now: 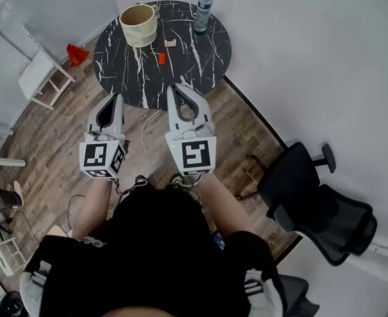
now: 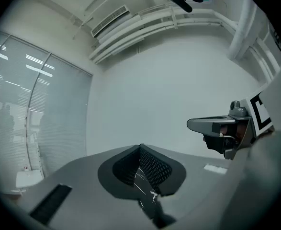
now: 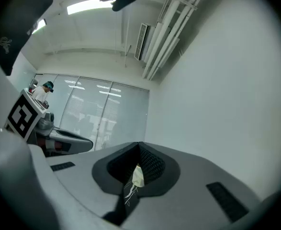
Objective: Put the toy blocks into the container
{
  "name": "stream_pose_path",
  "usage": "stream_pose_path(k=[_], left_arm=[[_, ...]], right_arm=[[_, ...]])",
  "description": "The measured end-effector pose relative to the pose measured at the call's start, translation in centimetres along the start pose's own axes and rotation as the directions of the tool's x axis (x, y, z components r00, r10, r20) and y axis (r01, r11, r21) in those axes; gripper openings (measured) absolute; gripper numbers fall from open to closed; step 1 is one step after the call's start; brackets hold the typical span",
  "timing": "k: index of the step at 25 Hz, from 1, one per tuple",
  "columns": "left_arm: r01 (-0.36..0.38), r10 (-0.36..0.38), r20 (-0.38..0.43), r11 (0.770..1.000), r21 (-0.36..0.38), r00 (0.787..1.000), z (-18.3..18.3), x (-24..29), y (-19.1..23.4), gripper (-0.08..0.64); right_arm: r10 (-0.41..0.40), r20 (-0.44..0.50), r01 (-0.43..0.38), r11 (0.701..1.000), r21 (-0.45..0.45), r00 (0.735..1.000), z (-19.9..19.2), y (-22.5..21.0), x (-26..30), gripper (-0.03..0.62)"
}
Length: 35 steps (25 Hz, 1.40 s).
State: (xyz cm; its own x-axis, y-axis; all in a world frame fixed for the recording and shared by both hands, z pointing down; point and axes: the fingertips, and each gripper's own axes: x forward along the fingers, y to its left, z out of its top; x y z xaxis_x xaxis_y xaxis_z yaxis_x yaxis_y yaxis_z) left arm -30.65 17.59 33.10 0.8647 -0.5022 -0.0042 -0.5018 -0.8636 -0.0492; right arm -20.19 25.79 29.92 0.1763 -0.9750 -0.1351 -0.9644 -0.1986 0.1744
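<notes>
A cream round container [image 1: 139,24] stands at the back left of the round black marble table [image 1: 127,71]. A small red block [image 1: 161,58] and a pale wooden block [image 1: 170,43] lie near the table's middle. My left gripper [image 1: 114,98] and right gripper [image 1: 179,87] are held side by side at the table's near edge, both shut with nothing between the jaws. In the left gripper view the jaws [image 2: 140,147] meet, with only a sliver of marble below them. Through the shut jaws in the right gripper view [image 3: 139,145] a strip of the cream container [image 3: 137,176] shows.
A clear bottle [image 1: 203,13] stands at the table's back right, close to the white wall. A white rack [image 1: 43,78] and a red object [image 1: 77,55] are on the wood floor at the left. A black office chair [image 1: 316,203] stands at the right. Cables lie on the floor near my feet.
</notes>
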Motion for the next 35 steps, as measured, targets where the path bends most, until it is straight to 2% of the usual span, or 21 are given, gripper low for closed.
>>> stream_pose_path(k=[10, 17, 27, 35], left_arm=[[-0.005, 0.005, -0.067, 1.000, -0.009, 0.998, -2.8, 2.6, -3.4, 0.000], [0.009, -0.010, -0.096, 1.000, -0.014, 0.995, -4.5, 7.6, -2.8, 0.000], [0.005, -0.014, -0.131, 0.998, -0.068, 0.991, -7.2, 19.7, 2.4, 0.000], [0.020, -0.043, -0.247, 0.995, -0.094, 0.968, -11.5, 28.9, 6.7, 0.000]], right_arm=[[0.072, -0.065, -0.070, 0.997, 0.034, 0.995, -4.6, -3.2, -0.6, -0.003], [0.112, -0.103, -0.107, 0.993, 0.047, 0.988, -7.8, -5.0, 2.2, -0.003], [0.169, -0.171, -0.162, 0.985, 0.055, 0.971, -12.0, -9.5, 13.0, -0.003], [0.246, -0.275, -0.240, 0.969, 0.057, 0.929, -16.1, -12.8, 22.6, -0.003]])
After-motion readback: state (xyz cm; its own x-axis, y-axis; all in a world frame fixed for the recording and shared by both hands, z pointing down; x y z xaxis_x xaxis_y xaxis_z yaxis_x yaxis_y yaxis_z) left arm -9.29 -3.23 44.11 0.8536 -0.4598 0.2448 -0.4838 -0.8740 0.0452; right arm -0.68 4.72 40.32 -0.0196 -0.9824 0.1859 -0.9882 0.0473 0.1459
